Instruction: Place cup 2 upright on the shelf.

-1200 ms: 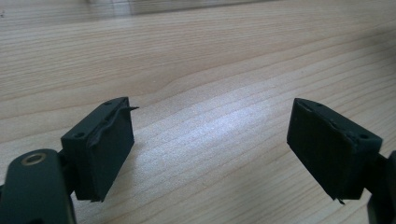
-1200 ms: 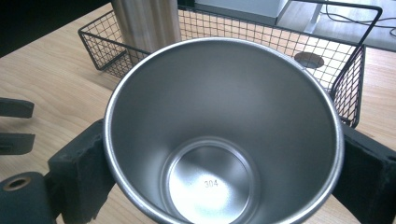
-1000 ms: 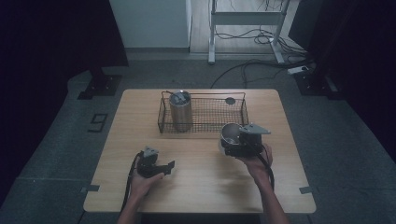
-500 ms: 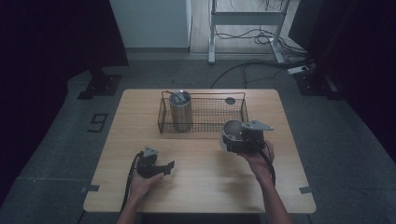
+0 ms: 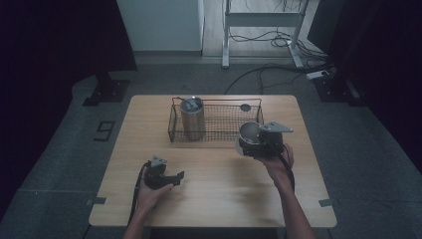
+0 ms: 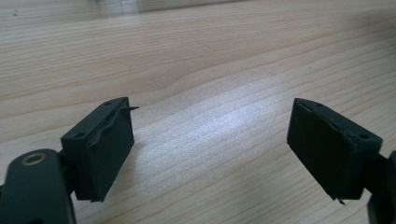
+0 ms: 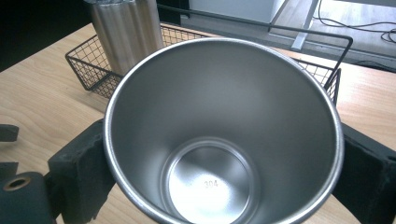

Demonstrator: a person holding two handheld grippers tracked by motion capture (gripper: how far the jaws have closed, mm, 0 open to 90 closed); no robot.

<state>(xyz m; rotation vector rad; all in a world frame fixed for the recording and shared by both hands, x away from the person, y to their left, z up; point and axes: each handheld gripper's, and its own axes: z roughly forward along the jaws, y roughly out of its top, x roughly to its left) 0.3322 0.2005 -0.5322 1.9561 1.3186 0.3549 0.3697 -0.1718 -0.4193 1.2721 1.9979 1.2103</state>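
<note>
In the wire basket [image 5: 219,122], 1 steel cup [image 5: 192,118]; 1 steel cup [image 7: 219,135] in right claw [image 5: 255,142].

Dim high view, dark edges — brighter, sharp gripper views, soft glare.

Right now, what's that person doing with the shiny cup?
A person's right gripper has its jaws shut on an empty shiny steel cup, held near the black wire basket. A tall steel tumbler stands upright inside that basket. The left gripper hangs over the wooden table with its jaws open, holding nothing.
</note>
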